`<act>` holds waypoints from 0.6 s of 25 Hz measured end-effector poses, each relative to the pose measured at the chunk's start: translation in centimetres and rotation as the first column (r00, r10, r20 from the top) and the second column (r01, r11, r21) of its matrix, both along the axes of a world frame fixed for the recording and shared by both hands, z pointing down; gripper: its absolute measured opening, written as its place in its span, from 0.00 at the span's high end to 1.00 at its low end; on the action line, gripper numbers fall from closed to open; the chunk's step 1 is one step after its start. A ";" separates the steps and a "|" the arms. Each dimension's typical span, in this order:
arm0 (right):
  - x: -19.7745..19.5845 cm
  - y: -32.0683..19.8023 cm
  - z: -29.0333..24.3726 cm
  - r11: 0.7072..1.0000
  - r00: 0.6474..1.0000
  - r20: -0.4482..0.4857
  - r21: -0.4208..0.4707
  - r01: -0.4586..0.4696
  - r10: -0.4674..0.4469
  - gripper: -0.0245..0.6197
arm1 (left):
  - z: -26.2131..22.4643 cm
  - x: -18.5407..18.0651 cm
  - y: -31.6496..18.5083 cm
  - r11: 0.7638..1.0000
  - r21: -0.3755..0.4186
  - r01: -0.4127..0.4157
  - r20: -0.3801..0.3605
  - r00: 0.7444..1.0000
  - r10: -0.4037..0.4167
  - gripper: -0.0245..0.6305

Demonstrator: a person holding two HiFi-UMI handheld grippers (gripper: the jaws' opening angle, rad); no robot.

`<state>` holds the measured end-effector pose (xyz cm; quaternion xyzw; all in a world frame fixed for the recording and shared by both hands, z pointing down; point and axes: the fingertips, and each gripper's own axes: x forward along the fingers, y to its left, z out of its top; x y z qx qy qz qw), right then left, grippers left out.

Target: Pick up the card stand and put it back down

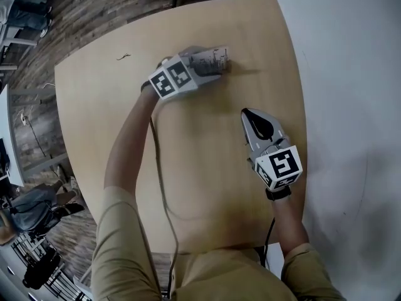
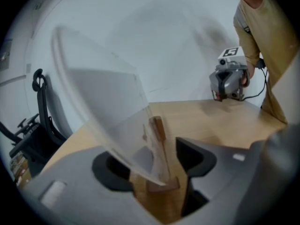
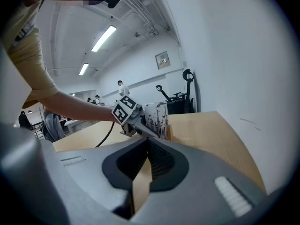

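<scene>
Left gripper view, entry: card stand (image 2: 158,130) standing on the table (image 2: 220,121) between the parted, unpressing jaws of the left gripper (image 2: 154,165) (set-down apparently done, only withdrawal left); right gripper (image 3: 148,146) idle, jaws closed on nothing.

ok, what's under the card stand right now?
Only the table: the card stand appears to rest on it by its wooden base, between the left hand-held gripper's parted jaws. The head view can't confirm: that gripper covers most of the stand.
</scene>
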<state>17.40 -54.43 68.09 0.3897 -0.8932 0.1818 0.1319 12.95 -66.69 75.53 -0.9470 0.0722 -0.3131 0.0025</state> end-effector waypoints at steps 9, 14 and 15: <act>0.3 2.1 -2.8 1.000 0.999 -0.034 0.008 -0.014 0.014 0.95 | -2.4 -5.1 0.1 0.952 -0.027 0.305 0.022 0.952 -0.305 0.32; 0.7 5.4 -4.5 1.000 0.998 -0.056 0.017 -0.026 0.027 0.95 | -6.7 -8.7 3.3 0.855 -0.016 0.518 -0.064 0.853 -0.518 0.41; 0.6 6.0 -5.1 0.999 0.998 -0.060 0.019 -0.027 0.028 0.95 | -8.0 -9.5 4.0 0.836 -0.014 0.548 -0.092 0.832 -0.547 0.43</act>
